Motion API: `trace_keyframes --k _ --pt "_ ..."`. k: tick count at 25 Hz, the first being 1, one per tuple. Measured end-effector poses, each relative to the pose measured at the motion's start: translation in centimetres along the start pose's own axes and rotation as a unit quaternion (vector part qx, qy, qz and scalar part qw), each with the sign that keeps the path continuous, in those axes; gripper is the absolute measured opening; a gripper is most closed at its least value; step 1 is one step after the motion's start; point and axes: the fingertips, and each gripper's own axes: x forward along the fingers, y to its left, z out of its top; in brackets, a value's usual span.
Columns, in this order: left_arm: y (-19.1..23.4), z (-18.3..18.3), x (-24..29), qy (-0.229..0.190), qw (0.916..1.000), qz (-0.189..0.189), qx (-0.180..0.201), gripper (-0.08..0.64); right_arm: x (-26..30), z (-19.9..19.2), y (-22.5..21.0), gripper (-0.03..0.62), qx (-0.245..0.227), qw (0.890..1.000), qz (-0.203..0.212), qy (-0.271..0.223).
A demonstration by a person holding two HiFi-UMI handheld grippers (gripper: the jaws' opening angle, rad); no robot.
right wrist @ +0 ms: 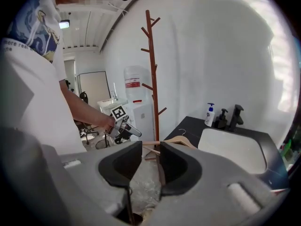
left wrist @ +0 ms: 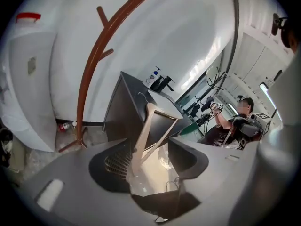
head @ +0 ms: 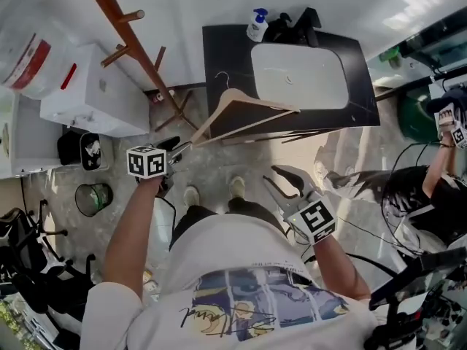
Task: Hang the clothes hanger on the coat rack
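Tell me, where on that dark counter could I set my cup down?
The strip of counter right of the sink is bare. Left and front are taken by the hanger; the soap bottle and tap crowd the back.

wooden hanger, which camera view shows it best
Head view: the whole wooden hanger, hook and triangle, shows. Left gripper view shows it foreshortened between its jaws; right gripper view shows only part, behind its jaws.
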Motion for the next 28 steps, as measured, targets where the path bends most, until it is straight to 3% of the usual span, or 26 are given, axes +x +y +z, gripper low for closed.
trace_keyframes --k 3,6,10,14,19,22,24,28 --pt "1.8 -0.6 2.3 0.016 0.9986 -0.038 -0.032 0.265 -0.1 -0.2 1.0 0.120 0.013 0.999 -0.035 0.019" --pt "2.6 -1.6 4.1 0.029 0.9912 -0.094 -0.089 0.298 -0.3 -0.8 2.3 0.120 0.027 0.997 -0.065 0.039" --pt "2.3 -1.8 5.6 0.026 0.9736 -0.166 -0.154 0.304 -0.5 -1.3 3.4 0.120 0.040 0.993 -0.097 0.057" --pt "1.0 -2.1 6.8 0.034 0.9499 -0.231 -0.208 0.282 -0.6 -1.7 4.7 0.120 0.056 0.988 -0.120 0.074" --pt "0.2 -2.5 7.6 0.033 0.9284 -0.267 -0.256 0.224 -0.6 -1.9 5.6 0.120 0.055 0.986 -0.132 0.085" --pt "-0.1 -2.7 7.8 0.033 0.9179 -0.281 -0.278 0.121 -0.8 -2.0 5.7 0.120 0.055 0.985 -0.137 0.089" --pt "-0.3 -2.9 7.9 0.035 0.9136 -0.288 -0.285 0.064 -1.0 -2.0 5.6 0.118 0.052 0.984 -0.141 0.092" --pt "-0.5 -2.9 7.8 0.031 0.9125 -0.290 -0.287 0.055 -1.2 -2.0 5.6 0.118 0.051 0.984 -0.142 0.098"
